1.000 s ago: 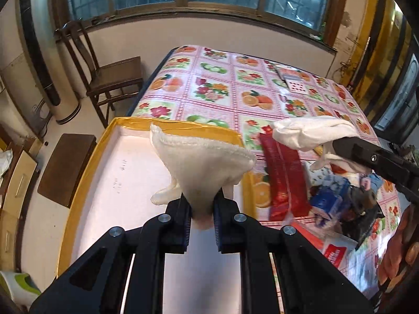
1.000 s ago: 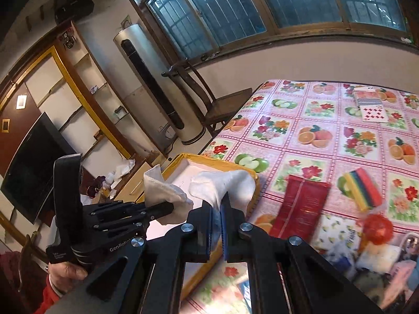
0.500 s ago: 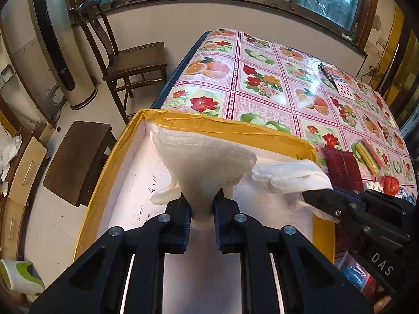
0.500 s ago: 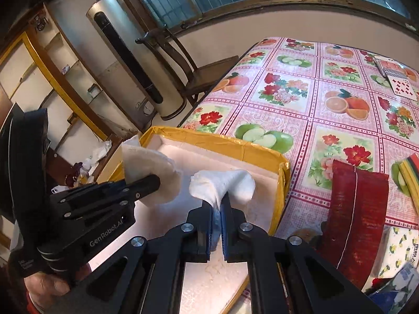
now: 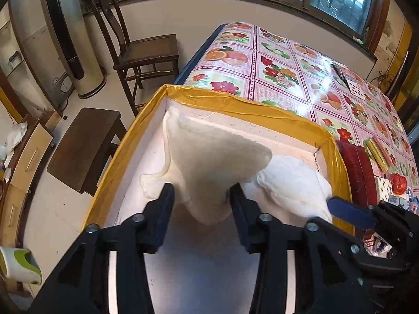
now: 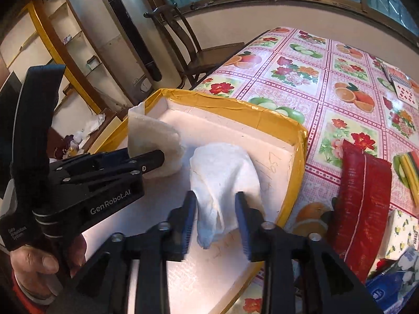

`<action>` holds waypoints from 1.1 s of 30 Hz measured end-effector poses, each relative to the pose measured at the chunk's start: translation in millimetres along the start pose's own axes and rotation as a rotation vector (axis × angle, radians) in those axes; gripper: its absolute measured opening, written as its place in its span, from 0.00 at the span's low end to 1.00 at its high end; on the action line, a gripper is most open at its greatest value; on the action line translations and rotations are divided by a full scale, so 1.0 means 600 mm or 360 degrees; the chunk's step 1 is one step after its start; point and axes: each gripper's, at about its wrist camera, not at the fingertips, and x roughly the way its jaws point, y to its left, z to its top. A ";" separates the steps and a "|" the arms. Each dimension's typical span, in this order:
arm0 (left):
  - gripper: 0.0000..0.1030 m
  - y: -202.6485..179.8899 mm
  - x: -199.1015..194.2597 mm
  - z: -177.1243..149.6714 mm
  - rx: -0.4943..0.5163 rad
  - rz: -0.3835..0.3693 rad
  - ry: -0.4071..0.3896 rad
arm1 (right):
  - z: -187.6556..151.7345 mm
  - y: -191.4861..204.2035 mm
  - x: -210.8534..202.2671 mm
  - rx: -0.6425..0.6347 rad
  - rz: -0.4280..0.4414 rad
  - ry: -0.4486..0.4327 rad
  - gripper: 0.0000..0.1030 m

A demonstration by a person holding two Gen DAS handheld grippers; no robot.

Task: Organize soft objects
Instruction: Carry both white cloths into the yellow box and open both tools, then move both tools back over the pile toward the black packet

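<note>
Both tools stood released over the yellow-rimmed box (image 5: 288, 116). The left tool (image 5: 200, 196) straddled the cream cloth (image 5: 209, 157) inside the box; the right tool (image 6: 216, 204) straddled the white cloth (image 6: 222, 170) beside it.

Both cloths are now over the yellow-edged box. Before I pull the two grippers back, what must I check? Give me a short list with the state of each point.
1. Left gripper open: ok, its jaws stand apart on either side of the cream cloth.
2. Right gripper open: ok, jaws apart beside the white cloth.
3. Both cloths inside the box: ok, each sits within the yellow rim.
4. Cloths free of the pads: cannot tell, fabric lies between the fingers and may touch them.
5. Cloths resting on the box floor: cannot tell, the cream one stands up tall.
6. Grippers apart from each other: ok, a gap shows between them in the right wrist view.
</note>
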 end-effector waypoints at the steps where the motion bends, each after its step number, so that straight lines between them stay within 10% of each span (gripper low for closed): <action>1: 0.61 0.004 -0.005 -0.003 -0.0025 -0.0008 0.0000 | -0.002 0.003 -0.012 -0.0012 0.0014 -0.0024 0.53; 3: 0.73 0.015 -0.013 -0.007 -0.0082 0.0015 0.0011 | -0.005 0.004 -0.038 -0.0010 0.0044 -0.0063 0.52; 13: 0.73 0.006 -0.095 -0.056 -0.0006 0.0107 -0.0053 | -0.055 -0.037 -0.162 0.0062 0.0089 -0.0173 0.53; 27: 0.73 -0.195 -0.193 -0.171 0.0294 -0.0301 -0.0060 | -0.231 -0.192 -0.365 0.0259 -0.0052 -0.0288 0.68; 31: 0.73 -0.235 -0.196 -0.207 0.0413 -0.0686 -0.0025 | -0.267 -0.232 -0.399 0.0323 -0.0061 -0.0329 0.69; 33: 0.73 -0.263 -0.197 -0.218 0.0522 -0.0617 -0.0005 | -0.282 -0.248 -0.409 0.0342 -0.0075 -0.0346 0.69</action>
